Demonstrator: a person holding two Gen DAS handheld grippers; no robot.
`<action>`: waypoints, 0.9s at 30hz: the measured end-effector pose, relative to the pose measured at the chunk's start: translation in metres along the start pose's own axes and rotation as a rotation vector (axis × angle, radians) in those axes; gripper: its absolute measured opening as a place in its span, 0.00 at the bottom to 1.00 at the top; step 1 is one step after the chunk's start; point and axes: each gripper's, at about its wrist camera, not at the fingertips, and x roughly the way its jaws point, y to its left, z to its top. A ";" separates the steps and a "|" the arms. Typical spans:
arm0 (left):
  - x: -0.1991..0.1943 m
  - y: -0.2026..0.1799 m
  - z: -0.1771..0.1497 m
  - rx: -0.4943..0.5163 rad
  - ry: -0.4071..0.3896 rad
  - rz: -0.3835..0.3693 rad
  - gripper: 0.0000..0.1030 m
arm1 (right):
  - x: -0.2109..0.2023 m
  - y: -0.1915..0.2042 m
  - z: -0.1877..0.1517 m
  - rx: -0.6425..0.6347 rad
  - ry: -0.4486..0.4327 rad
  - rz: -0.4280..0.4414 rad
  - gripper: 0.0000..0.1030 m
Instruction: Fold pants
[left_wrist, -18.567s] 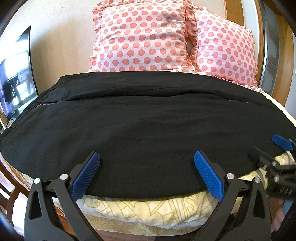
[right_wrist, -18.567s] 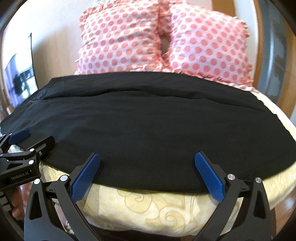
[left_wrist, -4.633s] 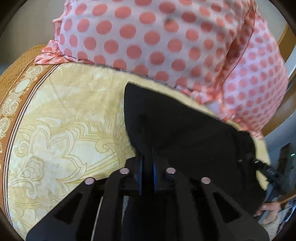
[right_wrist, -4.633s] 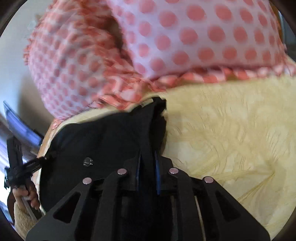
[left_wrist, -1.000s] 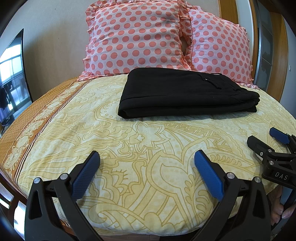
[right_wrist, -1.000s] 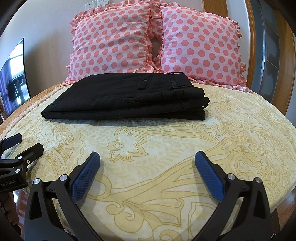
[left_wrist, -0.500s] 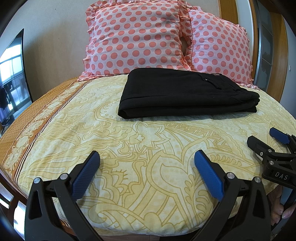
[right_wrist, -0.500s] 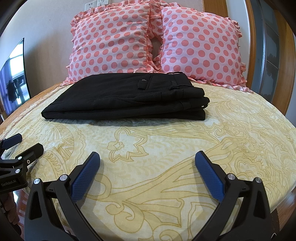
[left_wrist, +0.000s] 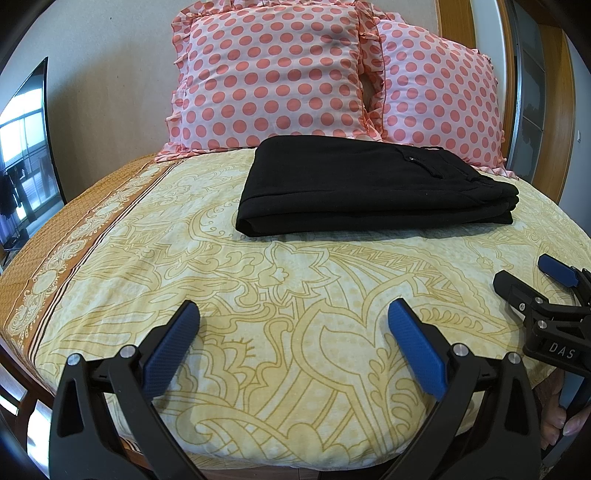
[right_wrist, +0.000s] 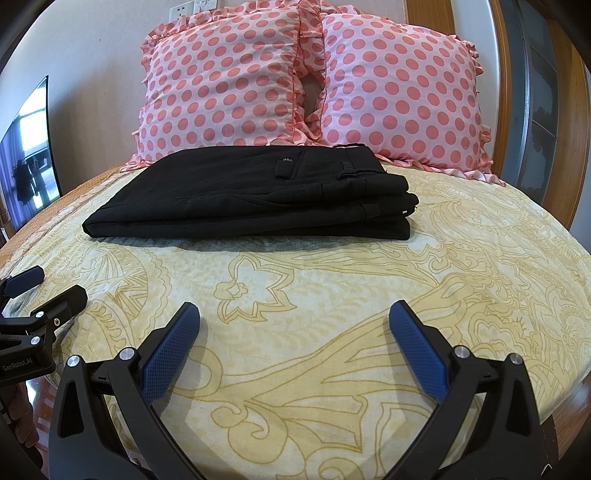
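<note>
The black pants (left_wrist: 365, 184) (right_wrist: 255, 195) lie folded in a flat stack at the far side of the bed, just in front of the pillows, with the waistband and a buttoned pocket on top at the right. My left gripper (left_wrist: 293, 314) is open over the near part of the bedspread, well short of the pants, with nothing between its blue pads. My right gripper (right_wrist: 295, 314) is open likewise, holding nothing. Each gripper shows in the other's view: the right gripper (left_wrist: 524, 277) at the right edge, the left gripper (right_wrist: 44, 284) at the left edge.
Two pink polka-dot pillows (left_wrist: 273, 77) (right_wrist: 402, 96) lean against the wall behind the pants. The yellow patterned bedspread (left_wrist: 295, 280) (right_wrist: 332, 280) covers the bed. A dark screen (left_wrist: 26, 147) stands at the left, a wooden frame (right_wrist: 576, 110) at the right. A hand (left_wrist: 565, 421) holds the right gripper.
Over the last second nothing has visibly moved. Earlier the pants lay spread across the bed, then both grippers were shut on the cloth near the pillows; now it lies folded and released.
</note>
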 end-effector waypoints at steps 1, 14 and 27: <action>0.000 0.000 0.000 0.000 0.000 0.000 0.98 | 0.000 0.000 0.000 0.000 0.000 0.000 0.99; 0.000 -0.001 0.002 0.000 0.009 0.003 0.98 | 0.000 0.000 0.000 0.000 0.000 0.000 0.99; 0.001 0.001 0.005 -0.003 0.024 -0.001 0.98 | 0.000 0.000 0.000 0.000 -0.001 0.000 0.99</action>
